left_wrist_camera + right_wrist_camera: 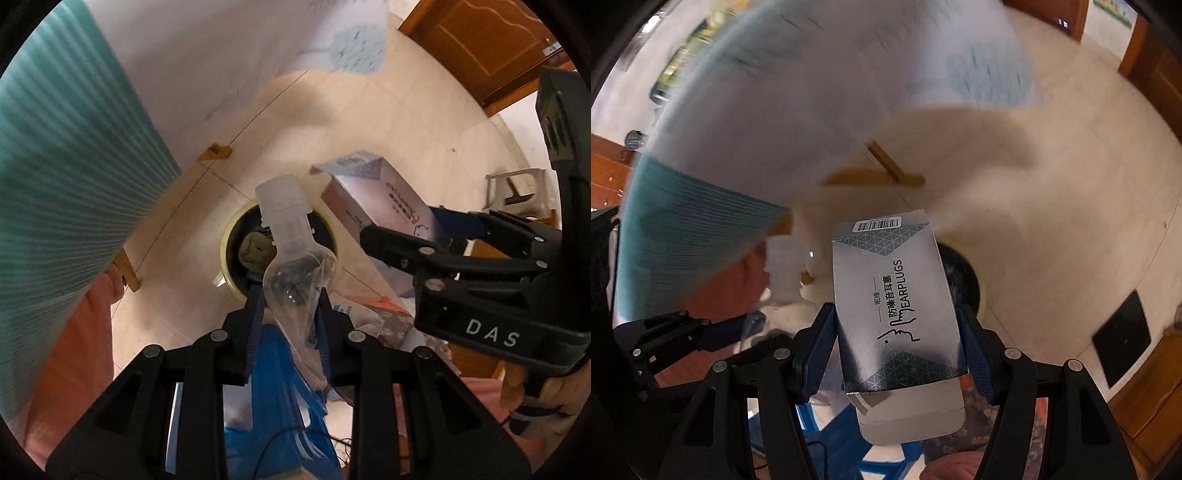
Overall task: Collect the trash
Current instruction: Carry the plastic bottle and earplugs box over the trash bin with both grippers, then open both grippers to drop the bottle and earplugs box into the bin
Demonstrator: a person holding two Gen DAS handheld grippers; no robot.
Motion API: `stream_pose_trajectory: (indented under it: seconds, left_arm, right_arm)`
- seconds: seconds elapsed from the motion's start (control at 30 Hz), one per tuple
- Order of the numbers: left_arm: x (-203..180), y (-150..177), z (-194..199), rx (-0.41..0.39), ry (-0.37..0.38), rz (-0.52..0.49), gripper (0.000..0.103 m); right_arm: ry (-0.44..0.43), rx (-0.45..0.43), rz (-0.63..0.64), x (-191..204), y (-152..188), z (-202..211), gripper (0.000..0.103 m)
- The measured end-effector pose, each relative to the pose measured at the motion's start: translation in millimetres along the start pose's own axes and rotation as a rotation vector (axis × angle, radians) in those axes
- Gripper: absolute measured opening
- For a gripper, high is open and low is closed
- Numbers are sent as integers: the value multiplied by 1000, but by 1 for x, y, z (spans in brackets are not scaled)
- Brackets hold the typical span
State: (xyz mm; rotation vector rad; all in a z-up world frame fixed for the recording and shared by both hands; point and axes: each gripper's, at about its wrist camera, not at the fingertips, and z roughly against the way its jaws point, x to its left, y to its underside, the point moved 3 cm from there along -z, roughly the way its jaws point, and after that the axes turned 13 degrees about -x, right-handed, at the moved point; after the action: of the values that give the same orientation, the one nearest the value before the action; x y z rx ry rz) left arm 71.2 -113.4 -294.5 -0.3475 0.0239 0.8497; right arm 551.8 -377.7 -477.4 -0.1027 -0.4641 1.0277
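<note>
Holding both pieces of trash above the round, yellow-rimmed bin (228, 254) on the pale tiled floor (388, 122), the person seems ready for the drop. The left claw (290, 301) pinches a crumpled clear plastic bottle (286, 254) by its squashed body, the white cap pointing toward the bin's dark opening. The right claw (897, 338) clamps a silver cardboard earplug box (894, 299) across its long sides, its bottom flap hanging loose; in the left wrist view the box sits just beside the bottle, to its right. To do this well, I would centre each item over the opening before spreading the fingers, and release one at a time so the bottle and box do not knock each other past the rim.
</note>
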Motion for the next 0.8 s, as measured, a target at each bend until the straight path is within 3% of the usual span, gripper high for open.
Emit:
stream_pose_trajectory:
  seconds: [0.13,0.43,0.53,0.67,0.8]
  left_arm:
    - [1,9,-40,31,36,29,24]
    - [17,17,-111,137,-3,68,25]
    - [20,6,-128,138,-21,78,29]
    - [30,1,-137,131,-24,80,56]
    - [33,1,-136,118,-38,74,57]
  right_arm:
    - [-4,83,-68,-25,11,-47,65]
    - [14,163,-208,-64,42,-104,66]
    - [19,179,-233,-69,45,-116,66]
    - [26,189,-266,-72,47,-123,67]
    - [18,192,-320,-73,48,-120,67]
